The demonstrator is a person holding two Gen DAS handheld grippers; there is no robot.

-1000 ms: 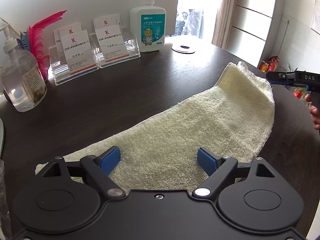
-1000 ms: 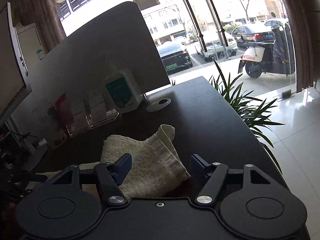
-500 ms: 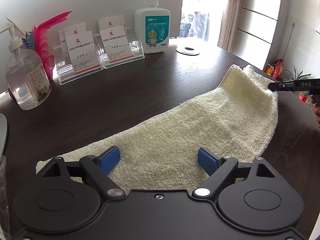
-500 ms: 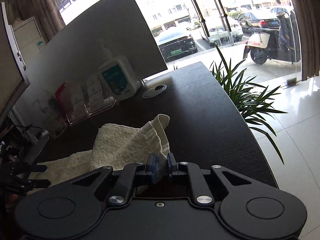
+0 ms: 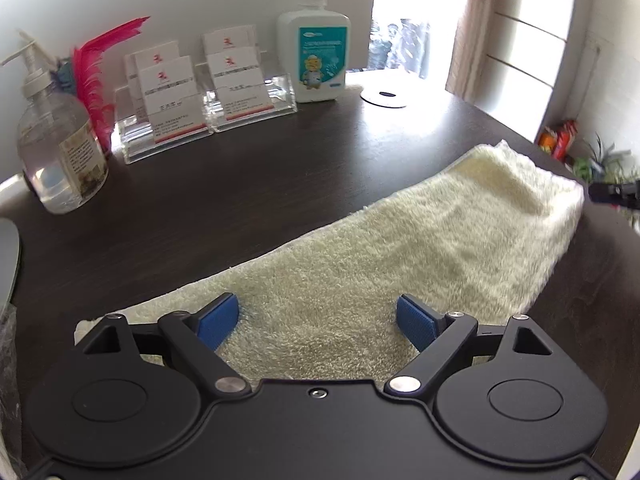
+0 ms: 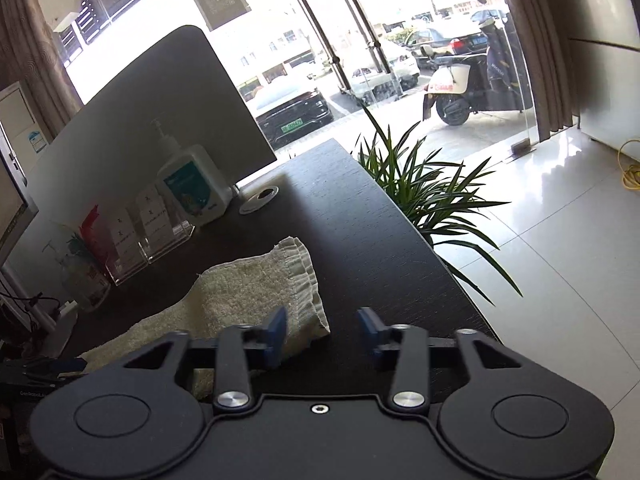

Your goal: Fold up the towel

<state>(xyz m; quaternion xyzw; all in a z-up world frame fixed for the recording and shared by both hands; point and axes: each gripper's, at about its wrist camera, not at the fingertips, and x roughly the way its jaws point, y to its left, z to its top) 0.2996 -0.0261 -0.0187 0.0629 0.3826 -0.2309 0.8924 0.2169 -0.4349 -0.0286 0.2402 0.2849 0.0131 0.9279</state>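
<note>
A cream terry towel (image 5: 384, 248) lies stretched across the dark desk (image 5: 224, 200). My left gripper (image 5: 318, 320) is open, its blue pads on either side of the towel's near end. In the right wrist view the towel's far end (image 6: 256, 292) is raised in a hump with its hemmed edge on the desk. My right gripper (image 6: 322, 330) is open and empty, just right of that hem. Its tip shows at the right edge of the left wrist view (image 5: 612, 192).
At the back stand a clear pump bottle (image 5: 60, 148), a red feather (image 5: 100, 68), two acrylic card holders (image 5: 208, 96), a white soap dispenser (image 5: 314, 60) and a cable grommet (image 5: 384, 96). The desk edge (image 6: 432, 248) drops to a potted plant (image 6: 432, 196) and tiled floor.
My right gripper closed on the towel's end half a second ago and has now opened, letting it go. The towel end has settled lower. My left gripper stayed open and shifted slightly.
</note>
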